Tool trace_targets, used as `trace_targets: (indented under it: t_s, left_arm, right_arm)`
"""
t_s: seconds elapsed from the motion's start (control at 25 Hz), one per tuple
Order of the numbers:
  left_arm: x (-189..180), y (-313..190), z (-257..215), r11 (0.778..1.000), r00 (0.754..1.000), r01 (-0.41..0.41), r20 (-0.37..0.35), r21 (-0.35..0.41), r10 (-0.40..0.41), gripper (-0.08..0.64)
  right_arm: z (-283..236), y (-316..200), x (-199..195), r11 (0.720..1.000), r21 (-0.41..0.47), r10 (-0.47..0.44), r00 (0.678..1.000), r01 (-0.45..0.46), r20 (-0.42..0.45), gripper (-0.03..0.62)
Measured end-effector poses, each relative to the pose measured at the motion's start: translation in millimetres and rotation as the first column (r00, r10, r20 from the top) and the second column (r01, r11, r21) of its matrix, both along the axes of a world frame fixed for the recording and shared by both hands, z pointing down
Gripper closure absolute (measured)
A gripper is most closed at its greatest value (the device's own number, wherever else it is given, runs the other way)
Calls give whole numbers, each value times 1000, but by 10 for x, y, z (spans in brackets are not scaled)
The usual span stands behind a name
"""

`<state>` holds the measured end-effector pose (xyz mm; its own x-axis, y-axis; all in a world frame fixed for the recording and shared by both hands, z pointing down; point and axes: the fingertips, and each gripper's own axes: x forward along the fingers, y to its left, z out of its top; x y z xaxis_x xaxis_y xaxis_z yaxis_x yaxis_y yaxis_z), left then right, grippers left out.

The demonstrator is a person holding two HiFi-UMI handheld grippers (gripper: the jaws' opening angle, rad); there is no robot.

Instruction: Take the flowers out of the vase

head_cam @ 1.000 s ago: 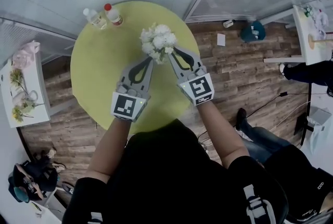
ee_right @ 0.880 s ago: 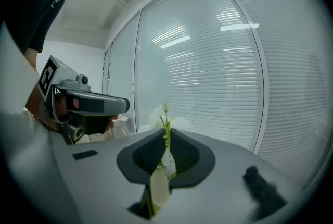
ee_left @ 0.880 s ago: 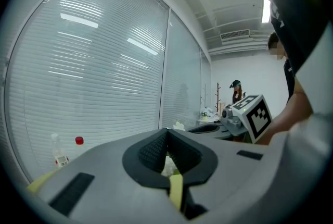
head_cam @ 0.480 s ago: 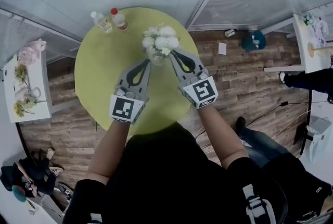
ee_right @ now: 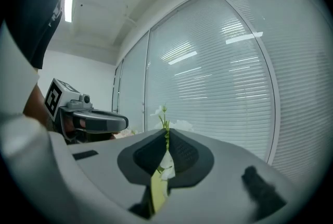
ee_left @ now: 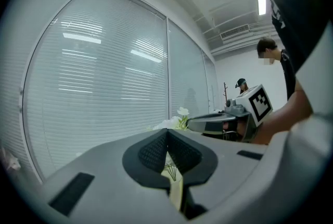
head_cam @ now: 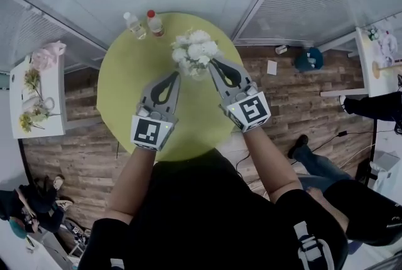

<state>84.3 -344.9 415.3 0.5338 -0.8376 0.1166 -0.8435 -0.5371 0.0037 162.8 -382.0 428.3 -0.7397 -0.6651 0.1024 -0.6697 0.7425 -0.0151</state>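
Observation:
A bunch of white flowers stands over the far middle of the round yellow-green table, and the glass vase shows only a little under the blooms. My right gripper reaches in from the right and is shut on a green flower stem; a white blossom rises above its tips. My left gripper sits at the bunch's left side with its jaws shut. Thin stems show through the slit under its tips; I cannot tell whether they are pinched.
Two bottles stand at the table's far edge. A white side table with flowers is at the left. A person's legs are on the wooden floor at the right. Window blinds close off the back.
Both grippers stay at the bunch and look slightly larger, as if raised. The right gripper's jaws have drawn together on the stem. The head view has shifted over the table.

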Motion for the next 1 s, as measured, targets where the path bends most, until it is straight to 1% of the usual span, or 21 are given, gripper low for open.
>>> trace_targets:
  t_s: [0.12,0.28,0.6,0.84,1.0]
  left_arm:
    - [-129,86,-62,1000,1000,-11,3,8,11,548]
    - [-292,189,-136,999,999,-33,-4,14,33,548]
    - [-579,393,-282,997,997,-80,-16,20,80,548]
    - [-872,472,-442,995,996,-76,-48,61,79,548]
    - [-963,524,-503,994,995,-81,-56,77,85,548]
  right_arm:
    - [-60,87,-91,1000,7,5,1000,-5,-17,566]
    - [-114,209,-166,999,20,44,999,-43,-27,566]
    - [-422,385,-288,993,59,110,993,-107,-50,566]
    - [-568,497,-460,987,89,140,987,-134,-73,568]
    - [-664,558,-544,984,112,150,986,-141,-75,568]
